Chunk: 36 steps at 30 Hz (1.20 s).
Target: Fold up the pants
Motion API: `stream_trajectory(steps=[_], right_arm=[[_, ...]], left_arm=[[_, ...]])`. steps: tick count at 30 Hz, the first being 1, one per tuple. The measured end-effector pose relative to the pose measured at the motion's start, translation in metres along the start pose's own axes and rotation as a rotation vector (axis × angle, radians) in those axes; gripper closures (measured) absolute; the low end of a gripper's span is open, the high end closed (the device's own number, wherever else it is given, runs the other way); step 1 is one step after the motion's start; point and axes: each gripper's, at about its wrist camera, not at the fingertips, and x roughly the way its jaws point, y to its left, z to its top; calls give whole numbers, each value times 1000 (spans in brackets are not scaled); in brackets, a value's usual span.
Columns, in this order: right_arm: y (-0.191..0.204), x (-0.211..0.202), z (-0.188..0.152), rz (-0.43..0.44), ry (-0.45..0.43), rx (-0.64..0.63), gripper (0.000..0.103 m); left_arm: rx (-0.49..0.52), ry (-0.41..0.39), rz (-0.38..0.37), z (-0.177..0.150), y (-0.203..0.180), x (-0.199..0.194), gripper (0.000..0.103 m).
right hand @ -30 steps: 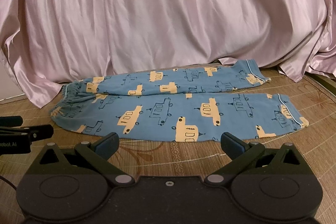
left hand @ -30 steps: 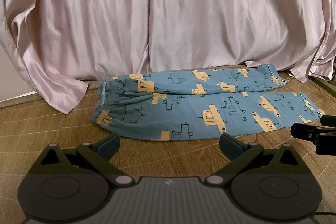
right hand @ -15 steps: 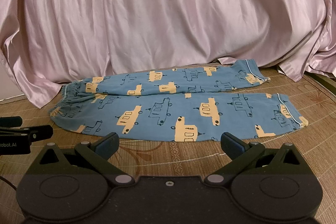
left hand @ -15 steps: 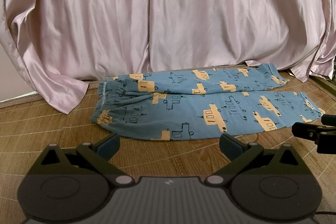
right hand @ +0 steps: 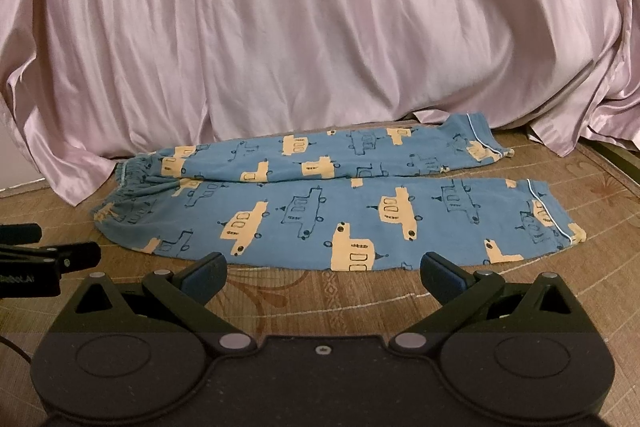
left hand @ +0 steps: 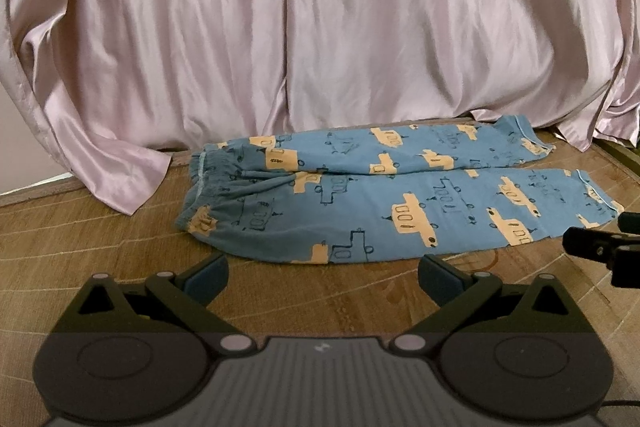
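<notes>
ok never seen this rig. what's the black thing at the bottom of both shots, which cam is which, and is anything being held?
There is no robot arm: a person holds a two-finger gripper in each hand, and each has a fisheye camera looking forward along its fingers. The black shape at the bottom is that gripper's own body. One picture is from the left gripper, the other from the right gripper. Each also catches the other at its edge. Both have their jaws wide apart and hold nothing. On the woven mat lie blue pants with yellow vehicle prints, flat and not yet folded, waistband to the left, cuffs to the right. Behind them hangs a pink satin sheet.
</notes>
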Motion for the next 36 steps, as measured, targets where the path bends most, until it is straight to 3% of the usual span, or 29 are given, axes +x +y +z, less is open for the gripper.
stream_trajectory(steps=[3, 10, 17, 21, 28, 31, 34, 36], right_arm=[[0, -6, 4, 0, -24, 10, 1], [12, -24, 37, 37, -71, -35, 0], [54, -33, 112, 181, -43, -294, 1], [77, -13, 163, 323, 108, -281, 1], [99, 40, 188, 464, 317, -447, 1], [89, 73, 196, 531, 392, -530, 1], [75, 121, 212, 662, 467, -545, 1], [63, 146, 220, 700, 433, -556, 1]], left_arm=[[-31, -6, 6, 4, 4, -2, 0], [-69, 8, 116, 20, 18, -3, 0], [-196, -31, 92, 78, 55, -9, 0], [-109, -61, 63, 125, 74, -2, 0], [59, -50, -46, 191, 94, 60, 0], [108, -7, -72, 205, 97, 100, 0], [200, 63, -121, 210, 98, 149, 0], [243, 112, -136, 208, 100, 179, 0]])
